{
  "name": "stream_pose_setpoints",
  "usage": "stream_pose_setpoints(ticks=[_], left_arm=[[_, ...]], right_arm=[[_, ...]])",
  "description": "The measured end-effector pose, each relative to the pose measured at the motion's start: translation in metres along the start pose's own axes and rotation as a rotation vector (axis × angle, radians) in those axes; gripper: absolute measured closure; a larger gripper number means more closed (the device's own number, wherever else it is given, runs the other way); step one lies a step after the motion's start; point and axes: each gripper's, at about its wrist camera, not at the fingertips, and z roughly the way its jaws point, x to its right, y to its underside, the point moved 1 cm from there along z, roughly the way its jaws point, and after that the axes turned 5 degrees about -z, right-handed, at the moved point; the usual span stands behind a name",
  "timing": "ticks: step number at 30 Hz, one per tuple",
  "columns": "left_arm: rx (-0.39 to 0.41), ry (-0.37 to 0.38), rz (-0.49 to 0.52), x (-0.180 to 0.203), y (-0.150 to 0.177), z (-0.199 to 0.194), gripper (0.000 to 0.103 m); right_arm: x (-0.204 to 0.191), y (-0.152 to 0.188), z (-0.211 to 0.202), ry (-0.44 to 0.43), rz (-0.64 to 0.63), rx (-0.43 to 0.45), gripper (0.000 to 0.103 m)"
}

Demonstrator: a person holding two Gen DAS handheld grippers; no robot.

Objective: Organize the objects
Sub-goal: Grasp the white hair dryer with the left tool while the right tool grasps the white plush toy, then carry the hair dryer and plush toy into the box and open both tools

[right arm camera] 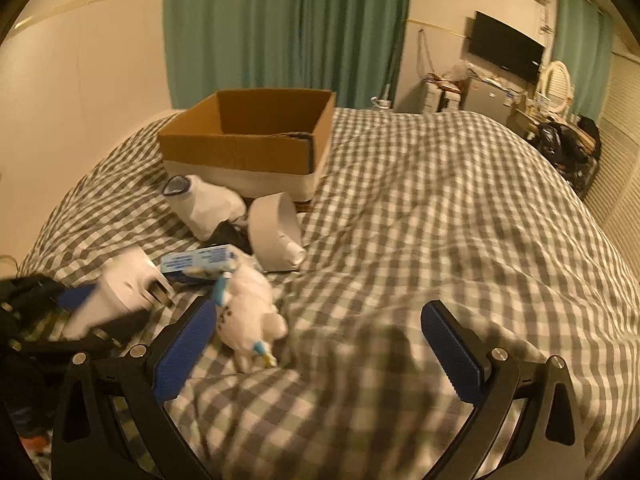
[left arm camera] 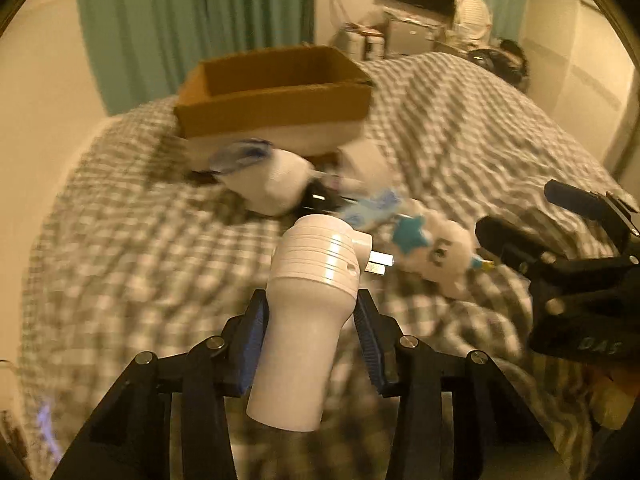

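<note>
My left gripper (left arm camera: 310,312) is shut on a white plug-in device (left arm camera: 312,300) with metal prongs, held above the checkered bed; it also shows in the right wrist view (right arm camera: 120,292). My right gripper (right arm camera: 320,344) is open and empty, just right of a white plush toy (right arm camera: 250,312), which also shows in the left wrist view (left arm camera: 436,256). An open cardboard box (right arm camera: 248,140) stands further back on the bed. A white pouch (right arm camera: 208,204), a white curved piece (right arm camera: 272,232) and a blue-white packet (right arm camera: 200,262) lie in front of the box.
The grey-white checkered bedspread (right arm camera: 440,220) stretches right of the objects. Green curtains (right arm camera: 288,28) hang behind the box. A TV, a small fridge and dark bags (right arm camera: 568,152) stand at the far right. A wall runs along the bed's left side.
</note>
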Motion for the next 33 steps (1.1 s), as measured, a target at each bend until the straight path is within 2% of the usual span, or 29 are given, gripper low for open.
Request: stream_pose_setpoints(ticks=[3, 6, 8, 9, 10, 11, 14, 19, 24, 30, 33], left_arm=[[0.023, -0.029, -0.038, -0.014, -0.003, -0.009, 0.059], [0.050, -0.077, -0.063, -0.029, -0.006, -0.011, 0.059], [0.052, -0.085, -0.088, -0.038, -0.006, -0.008, 0.059], [0.049, -0.085, -0.095, -0.042, -0.006, -0.009, 0.059], [0.048, -0.086, -0.098, -0.042, -0.007, -0.007, 0.059], [0.049, -0.089, -0.097, -0.043, -0.006, -0.006, 0.059], [0.055, -0.092, -0.096, -0.045, -0.003, -0.008, 0.059], [0.092, -0.091, -0.089, -0.043, -0.004, -0.022, 0.059], [0.120, -0.048, -0.068, -0.040, -0.009, -0.045, 0.059], [0.162, 0.012, -0.061, -0.043, -0.046, -0.070, 0.059], [0.189, 0.004, -0.039, -0.044, -0.075, -0.075, 0.059]], right_arm=[[-0.011, -0.005, 0.015, -0.051, -0.028, -0.037, 0.003], [-0.027, -0.007, 0.037, -0.094, -0.076, -0.103, 0.011], [-0.036, -0.004, 0.052, -0.143, -0.094, -0.156, 0.035], [-0.039, -0.003, 0.058, -0.158, -0.102, -0.178, 0.040], [-0.044, 0.000, 0.063, -0.154, -0.118, -0.200, 0.050], [-0.048, 0.002, 0.066, -0.143, -0.137, -0.214, 0.052], [-0.055, 0.006, 0.059, -0.115, -0.163, -0.196, 0.053], [-0.047, 0.004, 0.029, -0.085, -0.129, -0.122, 0.053], [-0.042, -0.011, -0.003, -0.073, -0.137, -0.063, 0.053], [-0.040, -0.057, -0.039, -0.082, -0.174, 0.032, 0.053], [-0.032, -0.090, -0.049, -0.102, -0.171, 0.063, 0.053]])
